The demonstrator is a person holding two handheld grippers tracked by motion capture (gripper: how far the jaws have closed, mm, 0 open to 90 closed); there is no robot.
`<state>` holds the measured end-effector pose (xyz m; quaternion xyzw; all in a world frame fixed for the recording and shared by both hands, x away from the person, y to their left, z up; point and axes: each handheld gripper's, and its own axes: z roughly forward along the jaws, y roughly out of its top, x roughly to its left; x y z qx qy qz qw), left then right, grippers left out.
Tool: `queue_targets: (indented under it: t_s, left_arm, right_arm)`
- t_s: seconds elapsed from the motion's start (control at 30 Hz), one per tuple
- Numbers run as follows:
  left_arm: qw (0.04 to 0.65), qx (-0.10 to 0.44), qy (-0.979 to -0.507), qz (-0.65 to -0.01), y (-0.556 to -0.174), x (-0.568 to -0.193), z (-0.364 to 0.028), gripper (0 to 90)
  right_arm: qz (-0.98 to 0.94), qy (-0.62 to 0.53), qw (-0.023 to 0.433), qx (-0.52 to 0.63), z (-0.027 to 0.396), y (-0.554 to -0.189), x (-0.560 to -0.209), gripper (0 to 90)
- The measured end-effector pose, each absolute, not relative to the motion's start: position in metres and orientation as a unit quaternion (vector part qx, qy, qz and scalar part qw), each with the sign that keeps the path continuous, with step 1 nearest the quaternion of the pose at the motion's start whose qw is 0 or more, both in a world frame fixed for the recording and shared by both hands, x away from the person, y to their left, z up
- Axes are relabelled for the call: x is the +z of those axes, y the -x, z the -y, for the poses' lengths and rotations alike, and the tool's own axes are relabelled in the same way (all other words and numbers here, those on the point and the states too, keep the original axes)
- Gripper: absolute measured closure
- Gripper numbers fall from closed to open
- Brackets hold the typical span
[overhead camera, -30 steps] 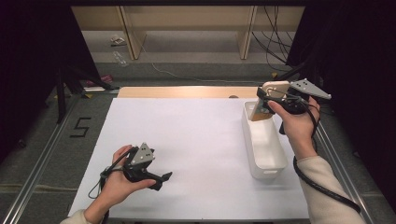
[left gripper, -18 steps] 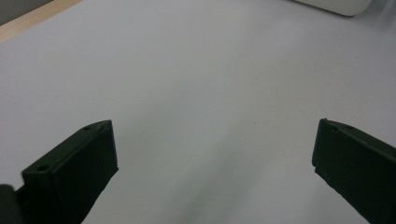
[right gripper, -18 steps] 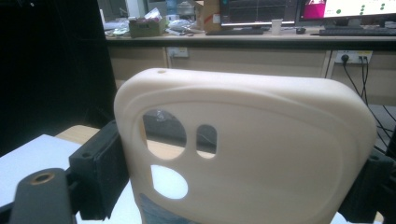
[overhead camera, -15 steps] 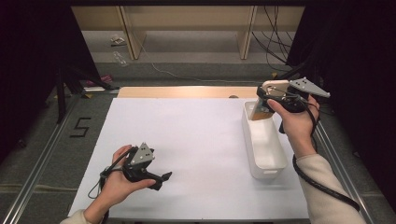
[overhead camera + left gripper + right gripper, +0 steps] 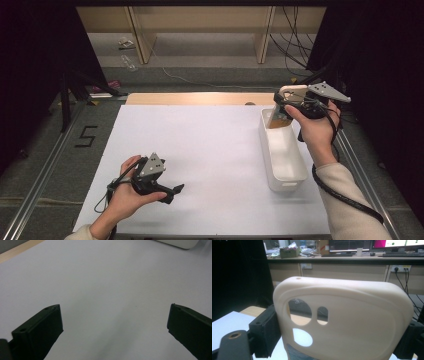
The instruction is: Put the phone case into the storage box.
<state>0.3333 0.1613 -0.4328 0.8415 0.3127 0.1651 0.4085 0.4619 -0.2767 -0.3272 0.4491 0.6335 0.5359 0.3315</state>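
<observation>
The right tool [image 5: 282,102] gripped a cream phone case [image 5: 342,320] edgewise above the white bin [image 5: 284,175], best lowered upright, while the left tool [image 5: 167,192] rested unclenched.

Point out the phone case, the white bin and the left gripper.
phone case [image 5: 352,322]: right gripper view, the flat back panel.
white bin [image 5: 295,176]: high view, the near right rim.
left gripper [image 5: 115,322]: left gripper view, midway between its open jaws.
</observation>
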Motion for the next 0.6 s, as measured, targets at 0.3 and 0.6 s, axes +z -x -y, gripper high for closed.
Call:
queue_targets:
  t_s: [0.3, 0.6]
  left_arm:
    - [0.407, 0.165, -0.842, -0.312, -0.3333, -0.4333, -0.1612, 0.0]
    - [0.407, 0.165, -0.842, -0.313, -0.3333, -0.4331, -0.1614, 0.0]
  right_arm:
    - [-0.633, -0.451, 0.332, 0.535, 0.2767, -0.4654, -0.3284, 14.5]
    - [-0.636, -0.451, 0.333, 0.531, 0.2747, -0.4682, -0.3292, 14.5]
